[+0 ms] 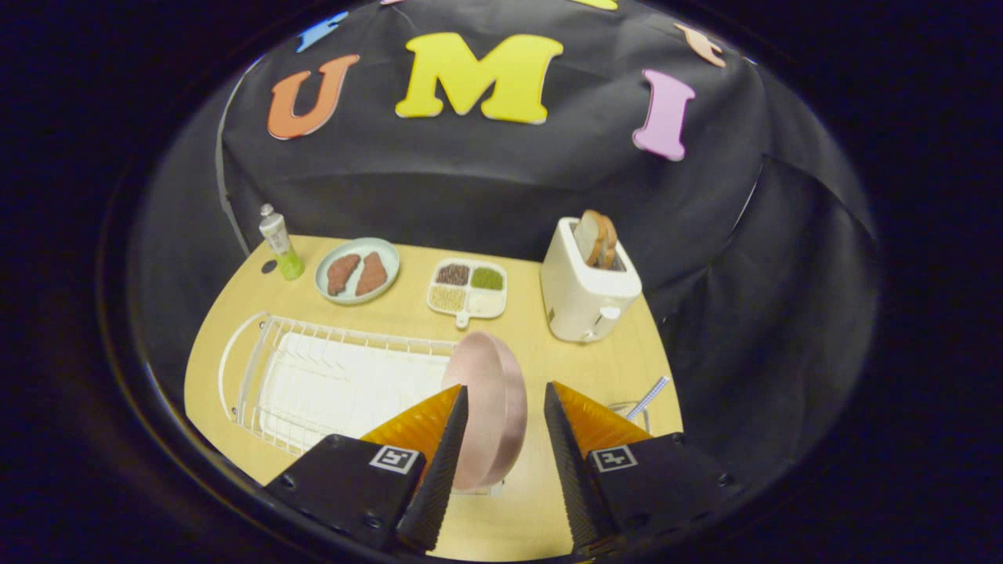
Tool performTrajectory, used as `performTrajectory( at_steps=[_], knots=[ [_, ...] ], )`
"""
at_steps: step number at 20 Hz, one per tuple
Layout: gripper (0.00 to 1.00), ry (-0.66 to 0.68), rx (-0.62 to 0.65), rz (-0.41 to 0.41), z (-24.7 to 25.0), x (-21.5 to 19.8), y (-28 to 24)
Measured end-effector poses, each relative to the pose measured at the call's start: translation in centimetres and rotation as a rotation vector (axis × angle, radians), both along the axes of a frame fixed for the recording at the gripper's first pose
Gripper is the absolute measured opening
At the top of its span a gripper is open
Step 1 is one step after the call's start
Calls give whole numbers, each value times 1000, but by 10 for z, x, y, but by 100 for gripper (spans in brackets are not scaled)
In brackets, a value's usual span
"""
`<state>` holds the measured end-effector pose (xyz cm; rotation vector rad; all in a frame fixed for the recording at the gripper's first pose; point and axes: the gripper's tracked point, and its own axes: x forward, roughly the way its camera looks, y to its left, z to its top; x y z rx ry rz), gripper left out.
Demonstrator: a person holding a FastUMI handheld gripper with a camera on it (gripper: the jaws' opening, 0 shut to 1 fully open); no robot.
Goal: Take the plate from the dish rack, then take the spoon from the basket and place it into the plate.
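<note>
The gripper (pixel 505 399) is hanging wide open, holding nothing, its fingers straddling the pink plate (pixel 490 407) that is standing on edge at the right end of the white dish rack (pixel 313 376). Just right of the fingers, the spoon (pixel 649 398) is poking up out of the basket (pixel 631 409). Farther back a toaster (pixel 588 294), divided tray (pixel 468 288), green plate (pixel 357 269) and bottle (pixel 280 243) are sitting along the wooden table (pixel 541 345)

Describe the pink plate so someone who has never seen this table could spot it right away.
Start at the white wire dish rack on the wooden table. At the rack's end nearest the white toaster, the pink plate stands on edge, between the open tool's fingers. Unlike the flat green plate of food, it is upright and empty.
</note>
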<state>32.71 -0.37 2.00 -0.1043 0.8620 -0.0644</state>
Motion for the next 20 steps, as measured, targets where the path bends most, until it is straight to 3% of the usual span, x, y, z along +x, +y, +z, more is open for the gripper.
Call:
performTrajectory(
  at_steps=[3,7,10,14,20],
  knots=[
    [52,122,19,-48,-24,16,-9],
    [33,188,8,-72,-38,23,-8],
    [25,170,-100,-136,-37,20,-11],
    [23,118,-237,-158,-32,12,8],
    [22,32,-333,-231,-20,2,18]
  ],
)
